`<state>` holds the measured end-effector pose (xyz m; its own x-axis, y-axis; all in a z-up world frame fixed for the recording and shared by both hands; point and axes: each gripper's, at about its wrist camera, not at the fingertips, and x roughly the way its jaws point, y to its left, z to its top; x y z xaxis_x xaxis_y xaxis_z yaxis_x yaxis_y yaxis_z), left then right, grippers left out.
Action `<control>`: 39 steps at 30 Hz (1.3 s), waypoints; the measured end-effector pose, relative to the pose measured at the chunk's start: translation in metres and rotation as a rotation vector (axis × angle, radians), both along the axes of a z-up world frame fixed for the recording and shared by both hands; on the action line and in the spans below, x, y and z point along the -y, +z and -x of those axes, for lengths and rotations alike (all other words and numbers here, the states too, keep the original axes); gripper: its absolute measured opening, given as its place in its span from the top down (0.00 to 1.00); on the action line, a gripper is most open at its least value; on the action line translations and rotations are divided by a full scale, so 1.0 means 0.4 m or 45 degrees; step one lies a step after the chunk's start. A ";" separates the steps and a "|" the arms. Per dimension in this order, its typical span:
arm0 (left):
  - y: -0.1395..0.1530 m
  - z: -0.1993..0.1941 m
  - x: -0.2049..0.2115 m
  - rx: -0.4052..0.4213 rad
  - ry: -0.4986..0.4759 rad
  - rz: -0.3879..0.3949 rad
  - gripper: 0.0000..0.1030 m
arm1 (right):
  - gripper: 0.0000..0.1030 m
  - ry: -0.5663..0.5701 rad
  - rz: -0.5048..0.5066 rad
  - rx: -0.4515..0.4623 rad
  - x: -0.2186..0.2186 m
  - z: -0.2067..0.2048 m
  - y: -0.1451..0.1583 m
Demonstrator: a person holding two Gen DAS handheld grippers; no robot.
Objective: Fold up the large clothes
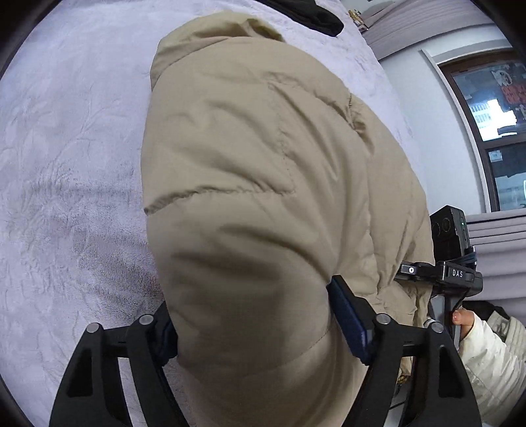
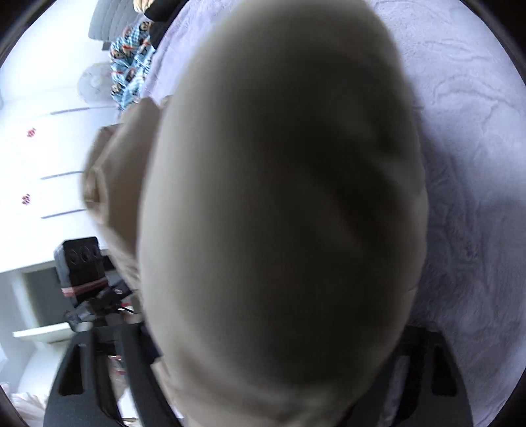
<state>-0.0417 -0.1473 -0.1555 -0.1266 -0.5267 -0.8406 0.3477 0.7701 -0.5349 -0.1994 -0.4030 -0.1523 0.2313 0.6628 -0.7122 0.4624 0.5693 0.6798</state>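
Left tongs point(image 1: 259, 325): clenching a thick bunch of the tan coat point(image 1: 263, 170), lifting it for folding.
Right tongs point(image 2: 273, 358): gripping another bunch, blurred.
Coat: hanging over the lilac bed point(image 1: 72, 184), ready for laying flat.

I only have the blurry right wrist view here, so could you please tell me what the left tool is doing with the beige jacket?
Observer: The left tool has a thick fold of the beige jacket bulging between its fingers.
Operator: Thanks. Where does the rest of it go?
Observer: It stretches away over the lavender blanket, collar end farthest.
Operator: Anything else on that blanket?
Observer: A black garment lies beyond the jacket's far end.
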 end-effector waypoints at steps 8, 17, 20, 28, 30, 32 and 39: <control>0.100 0.001 -0.039 0.122 0.015 0.070 0.30 | 0.46 0.050 0.015 0.158 -0.060 -0.036 0.111; 0.207 -0.128 -0.218 0.257 0.058 0.097 0.30 | 0.46 0.084 0.047 0.272 -0.240 -0.167 0.171; 0.225 -0.207 -0.312 0.279 0.068 0.100 0.30 | 0.46 0.084 0.069 0.302 -0.330 -0.230 0.177; 0.207 -0.379 -0.598 0.367 0.181 -0.002 0.30 | 0.46 0.158 0.047 0.345 -0.571 -0.440 0.112; 0.174 -0.413 -0.665 0.379 0.224 -0.034 0.30 | 0.46 0.183 0.058 0.333 -0.619 -0.486 0.079; 0.123 -0.440 -0.691 0.356 0.272 -0.075 0.30 | 0.46 0.208 0.095 0.292 -0.673 -0.507 0.034; 0.070 -0.428 -0.757 0.343 0.340 -0.183 0.30 | 0.38 0.247 0.235 0.108 -0.700 -0.498 -0.003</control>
